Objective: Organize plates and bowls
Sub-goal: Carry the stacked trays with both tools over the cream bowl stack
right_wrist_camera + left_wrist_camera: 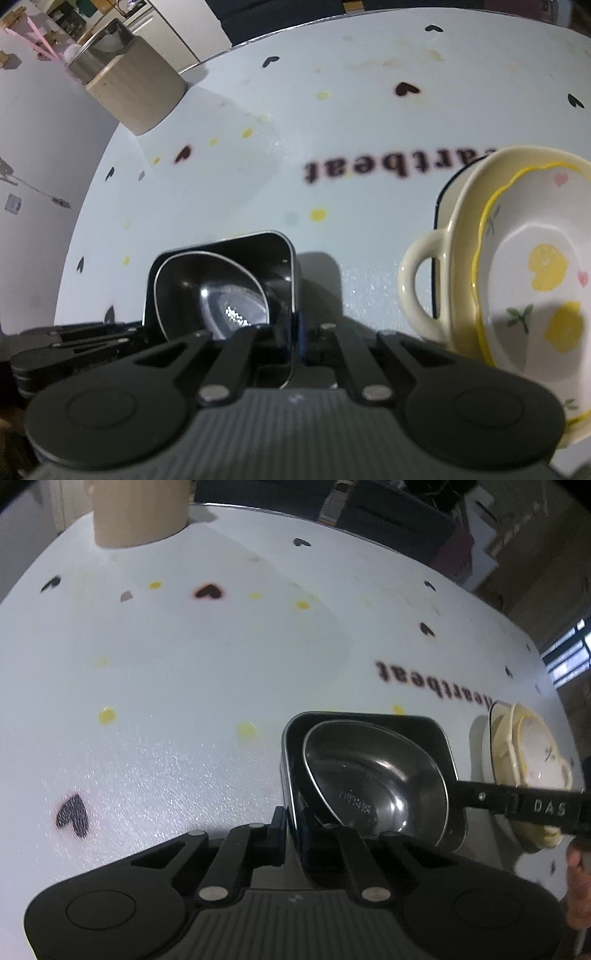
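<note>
On the white worktop [184, 672] the black square dish [439, 734] sits with a steel bowl [373, 775] nested inside it, to the left of the stacked cream dishes [465, 206], near but apart. The left gripper [293, 825] has its fingers pinched narrow on the dish's left wall, one outside and one inside, and the right gripper [295, 332] clamps the opposite wall the same way, so both hold the black dish by its sides. I judge the step in hand to be the two-handed pickup of this nested pair. The next move likely calls for an even, level lift so the loose steel bowl does not slide, then carrying it toward wherever it is to be stacked. The dish stands upright, mouth up. The bowl inside is oval, its long axis running from the near side toward the far side in both views.
</note>
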